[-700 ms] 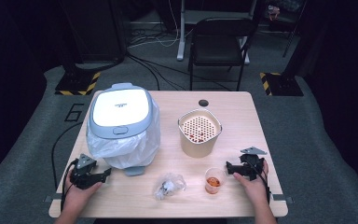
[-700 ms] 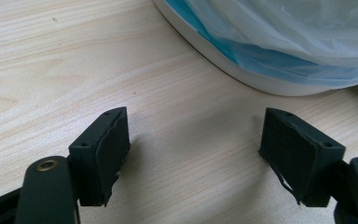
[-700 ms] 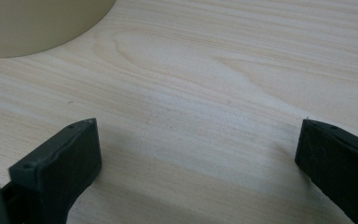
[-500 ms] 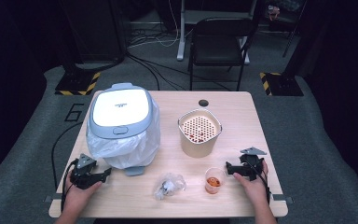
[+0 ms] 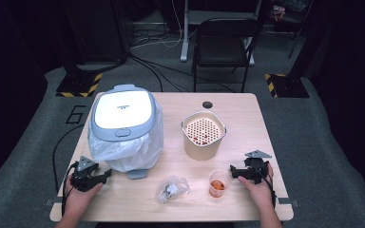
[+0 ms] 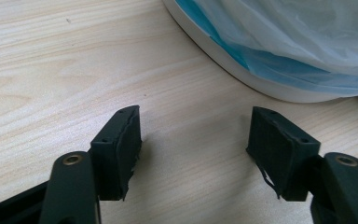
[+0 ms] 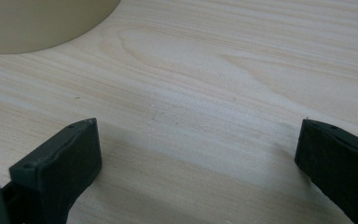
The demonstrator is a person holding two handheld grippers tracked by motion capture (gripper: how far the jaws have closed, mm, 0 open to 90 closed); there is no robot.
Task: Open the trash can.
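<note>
Nothing is picked up yet: both the left gripper (image 5: 105, 174) and the right gripper (image 5: 233, 172) rest spread wide and empty at the bench's (image 5: 247, 123) near corners. The small cup (image 5: 217, 183) sits untouched just beside the right gripper, near the front edge. The left gripper view catches the bagged bin's (image 6: 279, 51) blue-lined base.

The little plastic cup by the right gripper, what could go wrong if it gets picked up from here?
The small cup looks light and holds something orange; the open right gripper could nudge it over or crush its thin wall when closing. Carrying it to the beige strainer bucket risks spilling onto the table. The left gripper, also open, rests close to the bin's loose plastic liner, which could snag on its jaws.
</note>
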